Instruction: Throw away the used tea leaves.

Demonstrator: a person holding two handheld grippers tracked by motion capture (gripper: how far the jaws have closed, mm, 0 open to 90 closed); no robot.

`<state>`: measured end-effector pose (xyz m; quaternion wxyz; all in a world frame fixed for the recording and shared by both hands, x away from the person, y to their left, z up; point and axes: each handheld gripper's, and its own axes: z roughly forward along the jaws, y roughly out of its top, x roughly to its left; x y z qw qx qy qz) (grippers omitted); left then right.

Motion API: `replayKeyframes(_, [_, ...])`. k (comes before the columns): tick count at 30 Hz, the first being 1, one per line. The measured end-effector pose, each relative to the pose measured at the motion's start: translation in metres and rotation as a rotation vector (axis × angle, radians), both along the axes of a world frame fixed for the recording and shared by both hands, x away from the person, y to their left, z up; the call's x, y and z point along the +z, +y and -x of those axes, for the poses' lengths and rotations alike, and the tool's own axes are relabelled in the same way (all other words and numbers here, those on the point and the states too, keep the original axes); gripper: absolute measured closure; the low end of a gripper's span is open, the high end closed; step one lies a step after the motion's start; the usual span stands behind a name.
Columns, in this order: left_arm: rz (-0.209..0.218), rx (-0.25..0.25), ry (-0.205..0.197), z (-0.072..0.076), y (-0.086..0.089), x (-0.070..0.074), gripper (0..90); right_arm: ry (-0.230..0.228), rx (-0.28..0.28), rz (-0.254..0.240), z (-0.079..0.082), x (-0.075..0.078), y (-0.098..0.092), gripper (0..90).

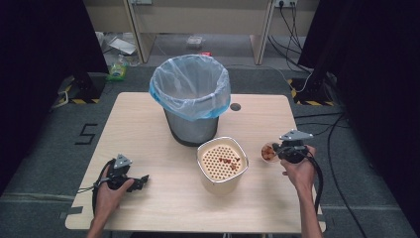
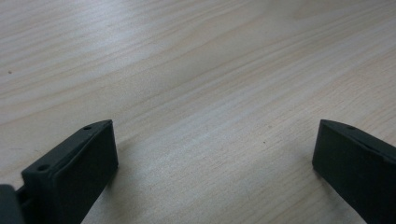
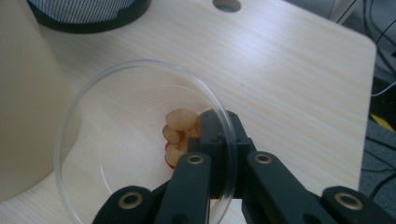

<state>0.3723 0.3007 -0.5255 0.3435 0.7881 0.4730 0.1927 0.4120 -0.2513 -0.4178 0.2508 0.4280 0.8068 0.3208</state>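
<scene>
One clear round plastic dish point(image 3: 140, 140) with pale fruit scraps point(image 3: 180, 126) sits clamped by its rim in the right gripper point(image 3: 219, 154), just right of the cream perforated-lid container point(image 1: 222, 166). Grey bag-lined bin point(image 1: 190, 99) lies far-left. Left gripper point(image 2: 215, 154) gapes empty over table point(image 2: 196, 70).

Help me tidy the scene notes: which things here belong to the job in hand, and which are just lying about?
In use:
clear dish of food scraps, gripped by right tool
cream strainer tub
lined bin

Lying about:
green packet on floor
floor cables
left tool, open, idle
</scene>
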Motion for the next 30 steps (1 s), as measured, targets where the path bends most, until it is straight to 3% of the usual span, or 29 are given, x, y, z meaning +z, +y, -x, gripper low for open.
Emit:
replayKeyframes(9, [0.0, 0.001, 0.0, 0.0, 0.0, 0.0, 0.0, -0.085, -0.009, -0.004, 0.007, 0.016, -0.002, 90.0])
replayKeyframes(16, [0.001, 0.001, 0.0, 0.0, 0.0, 0.0, 0.0, -0.202, 0.023, 0.005, 0.013, 0.041, 0.016, 90.0])
replayKeyframes(17, [0.001, 0.001, 0.0, 0.0, 0.0, 0.0, 0.0, -0.202, 0.023, 0.005, 0.013, 0.041, 0.016, 90.0])
replayKeyframes(18, [0.0, 0.001, 0.0, 0.0, 0.0, 0.0, 0.0, -0.241, 0.033, 0.012, 0.013, 0.048, 0.02, 90.0])
replayKeyframes(20, [0.001, 0.001, 0.0, 0.0, 0.0, 0.0, 0.0, -0.256, 0.038, 0.015, 0.013, 0.051, 0.023, 90.0])
replayKeyframes(21, [-0.001, 0.0, 0.0, 0.0, 0.0, 0.0, 0.0, -0.292, 0.043, 0.02, 0.014, 0.057, 0.029, 90.0])
replayKeyframes(22, [-0.001, 0.0, 0.0, 0.0, 0.0, 0.0, 0.0, -0.292, 0.043, 0.02, 0.014, 0.057, 0.029, 90.0])
replayKeyframes(23, [0.0, 0.001, 0.0, 0.0, 0.0, 0.0, 0.0, -0.333, 0.049, 0.024, 0.014, 0.062, 0.035, 90.0])
replayKeyframes(27, [0.001, 0.001, 0.0, 0.0, 0.0, 0.0, 0.0, -0.402, 0.069, 0.038, 0.015, 0.069, 0.048, 90.0])
replayKeyframes(29, [0.0, 0.001, 0.0, 0.0, 0.0, 0.0, 0.0, -0.415, 0.074, 0.04, 0.015, 0.07, 0.052, 90.0])
replayKeyframes(30, [0.001, 0.001, 0.0, 0.0, 0.0, 0.0, 0.0, -0.447, 0.086, 0.049, 0.016, 0.074, 0.06, 90.0])
